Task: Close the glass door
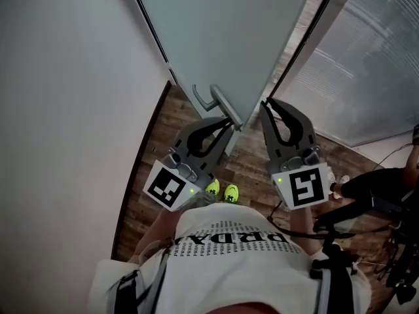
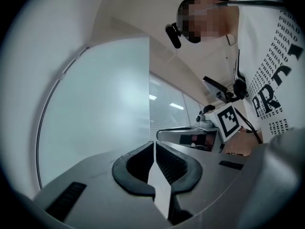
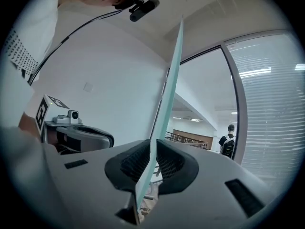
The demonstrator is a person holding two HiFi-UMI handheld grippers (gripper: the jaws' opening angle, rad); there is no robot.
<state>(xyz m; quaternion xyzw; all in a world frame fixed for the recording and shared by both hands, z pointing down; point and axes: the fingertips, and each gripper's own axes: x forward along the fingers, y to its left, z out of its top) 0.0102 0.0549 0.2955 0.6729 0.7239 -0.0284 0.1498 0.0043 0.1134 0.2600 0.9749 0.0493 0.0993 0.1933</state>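
Seemingly "PRDA" on white shirt (image 1: 236, 267)

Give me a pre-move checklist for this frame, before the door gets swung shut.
1. Right tongs on the glass door: ok, its edge runs between the jaws.
2. Left tongs on the same edge: ok, closed on a pale strip of it.
3. Door shut: not ok, it stands away from the dark frame post.
4. Handle clear of the tongs: cannot tell, the left tongs sit right beside it.
5. Doorway clear: cannot tell, a person with a backpack stands somewhere beyond the opening.
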